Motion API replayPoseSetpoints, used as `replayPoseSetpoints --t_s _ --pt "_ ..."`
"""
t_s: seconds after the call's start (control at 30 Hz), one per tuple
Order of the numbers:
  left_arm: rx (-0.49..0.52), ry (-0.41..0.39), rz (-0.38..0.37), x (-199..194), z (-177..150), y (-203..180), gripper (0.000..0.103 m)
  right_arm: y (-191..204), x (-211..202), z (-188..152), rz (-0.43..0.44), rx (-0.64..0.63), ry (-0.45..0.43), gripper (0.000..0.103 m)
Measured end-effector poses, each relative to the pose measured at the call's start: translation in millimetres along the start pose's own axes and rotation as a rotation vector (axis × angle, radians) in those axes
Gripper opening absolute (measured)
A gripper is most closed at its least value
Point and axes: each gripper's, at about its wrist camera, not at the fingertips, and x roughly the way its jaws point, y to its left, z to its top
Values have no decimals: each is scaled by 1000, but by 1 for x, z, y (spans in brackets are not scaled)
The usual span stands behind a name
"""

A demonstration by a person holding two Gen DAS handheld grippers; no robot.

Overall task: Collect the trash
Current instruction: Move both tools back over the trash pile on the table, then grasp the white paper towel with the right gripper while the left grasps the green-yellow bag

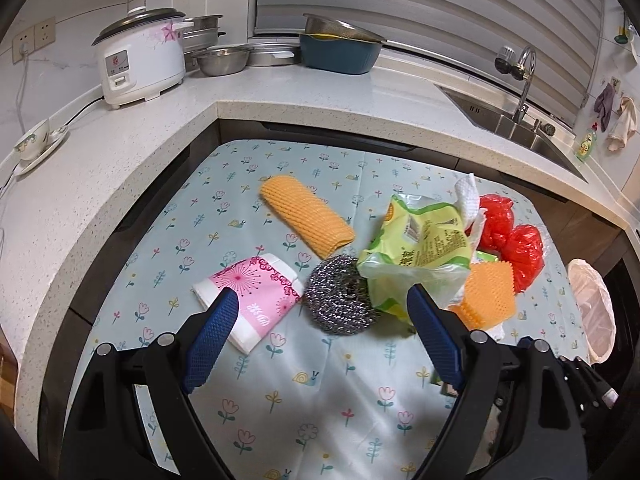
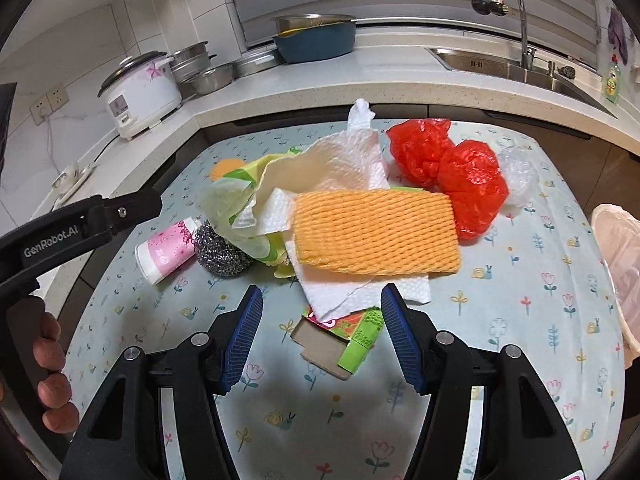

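Trash lies on a floral tablecloth [image 1: 344, 392]: a steel scourer [image 1: 340, 300], a pink tissue pack [image 1: 252, 296], an orange foam net [image 1: 306, 216], a green plastic wrapper [image 1: 420, 248], white paper towel [image 2: 348, 160], red plastic bags [image 2: 448, 172], and a green carton [image 2: 348, 340]. A second orange foam net [image 2: 376, 232] lies on the paper towel. My left gripper [image 1: 320, 300] is open, fingers either side of the scourer. My right gripper [image 2: 320, 304] is open and empty just before the paper towel and carton.
A bag-lined bin [image 1: 592, 312] stands at the table's right edge. A clear plastic wad [image 2: 518, 176] lies beside the red bags. The speckled counter [image 1: 120, 152] wraps around behind, with a rice cooker [image 1: 140, 60], metal bowls [image 1: 222, 60], a blue basin [image 1: 340, 52] and a sink [image 1: 512, 120].
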Motion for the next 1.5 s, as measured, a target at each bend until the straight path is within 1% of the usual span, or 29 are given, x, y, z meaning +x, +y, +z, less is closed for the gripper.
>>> replayPoseSetpoints --t_s 0.2,0.23,0.3,0.33,0.37,0.4,0.43,0.47,0.5,0.53,0.57,0.77,1.03,1.23,1.33,1.43,1.47,1.5 --pt "4 20 2 12 -3 9 82 7 35 1 -13 -7 45 56" --pt "5 24 2 13 -4 10 82 7 39 2 -20 -10 42 53" --pt "8 29 5 16 -5 12 82 9 42 5 -38 -20 27 52" --pt "9 31 5 18 -5 12 82 8 44 7 -39 -21 27 49" --pt "11 35 4 20 -6 12 82 7 46 9 -43 -20 26 44" --pt "12 37 5 21 -6 12 82 6 47 11 -46 -20 24 42" --pt "12 39 4 22 -7 12 82 5 48 13 -56 -21 23 35" --pt "11 41 2 23 -7 11 82 3 48 14 -61 -20 22 25" --pt "13 43 0 24 -7 10 82 -1 48 15 -62 -14 23 21" --pt "16 44 -2 24 -7 9 82 -5 47 16 -61 1 22 10" --pt "19 44 -2 24 -7 7 82 -10 45 16 -52 14 18 4" --pt "38 47 -19 25 -8 -6 82 -32 13 22 -50 63 -61 3" --pt "79 41 -58 25 -8 -40 82 -46 -36 33 -19 102 -159 2" --pt "84 45 -77 34 -3 -58 82 -54 -62 37 2 113 -215 2" --pt "86 41 -81 40 1 -65 82 -58 -68 38 9 120 -226 2" --pt "91 32 -76 46 4 -70 77 -63 -70 38 10 126 -231 2" --pt "97 33 -75 48 5 -72 72 -65 -69 38 11 129 -230 2" --pt "100 35 -69 50 6 -74 64 -67 -69 37 11 131 -228 2"
